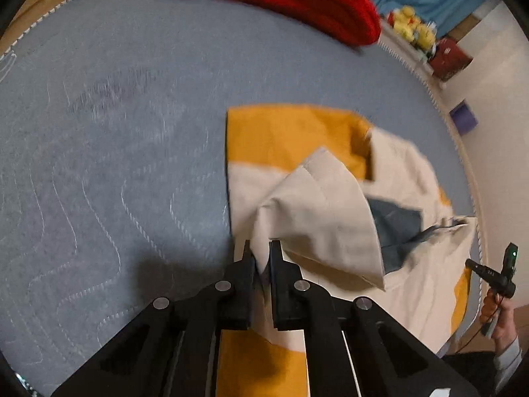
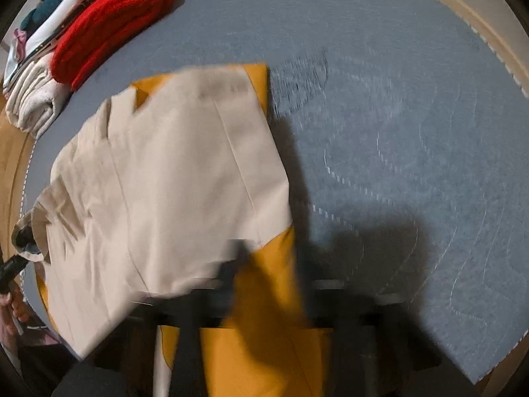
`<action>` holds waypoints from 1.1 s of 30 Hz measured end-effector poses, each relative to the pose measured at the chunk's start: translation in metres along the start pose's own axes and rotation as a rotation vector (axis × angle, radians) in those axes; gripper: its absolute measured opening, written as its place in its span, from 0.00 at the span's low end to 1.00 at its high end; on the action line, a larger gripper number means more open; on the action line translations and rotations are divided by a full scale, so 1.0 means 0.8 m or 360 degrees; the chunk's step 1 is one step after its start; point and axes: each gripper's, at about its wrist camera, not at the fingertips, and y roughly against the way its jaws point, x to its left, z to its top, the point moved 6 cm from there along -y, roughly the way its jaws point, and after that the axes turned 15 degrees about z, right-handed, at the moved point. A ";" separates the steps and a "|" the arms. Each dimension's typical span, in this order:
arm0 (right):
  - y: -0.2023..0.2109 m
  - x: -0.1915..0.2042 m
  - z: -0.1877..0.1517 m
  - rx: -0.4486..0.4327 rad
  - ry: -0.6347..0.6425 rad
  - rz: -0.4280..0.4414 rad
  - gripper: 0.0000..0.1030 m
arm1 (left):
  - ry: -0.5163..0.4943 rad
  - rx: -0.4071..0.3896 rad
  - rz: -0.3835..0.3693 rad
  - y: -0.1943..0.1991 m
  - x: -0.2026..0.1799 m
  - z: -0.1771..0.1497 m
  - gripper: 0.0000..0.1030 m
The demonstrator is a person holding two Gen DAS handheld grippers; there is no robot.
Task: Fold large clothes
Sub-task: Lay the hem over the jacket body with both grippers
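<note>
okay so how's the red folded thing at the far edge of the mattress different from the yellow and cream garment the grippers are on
The red garment is one solid colour; the yellow and cream garment is two-toned, with a blue-grey patch showing in the left wrist view. The red one lies folded in a compact bundle, untouched; the yellow and cream one is spread out, partly lifted, pinched by the left gripper. Both rest on the blue-grey mattress.

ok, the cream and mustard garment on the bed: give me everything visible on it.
The garment is cream and mustard-yellow woven cloth with a blue-grey lining patch, partly folded and rumpled on the grey quilted mattress. The left gripper is shut on a cream fold, lifting it into a peak. In the right wrist view the cloth drapes over the right gripper, hiding its fingers.
</note>
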 end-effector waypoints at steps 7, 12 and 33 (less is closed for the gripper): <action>0.072 0.026 0.045 -0.0498 -0.0003 0.0099 0.04 | 0.0171 -0.0226 -0.0004 0.029 0.010 0.033 0.04; 0.039 0.018 0.030 -0.0335 -0.0046 -0.0084 0.04 | 0.0209 0.0034 -0.0004 -0.017 0.008 0.019 0.07; 0.012 0.013 -0.024 0.0016 0.0113 -0.0079 0.11 | -0.0084 0.0222 -0.0037 -0.013 -0.009 -0.038 0.04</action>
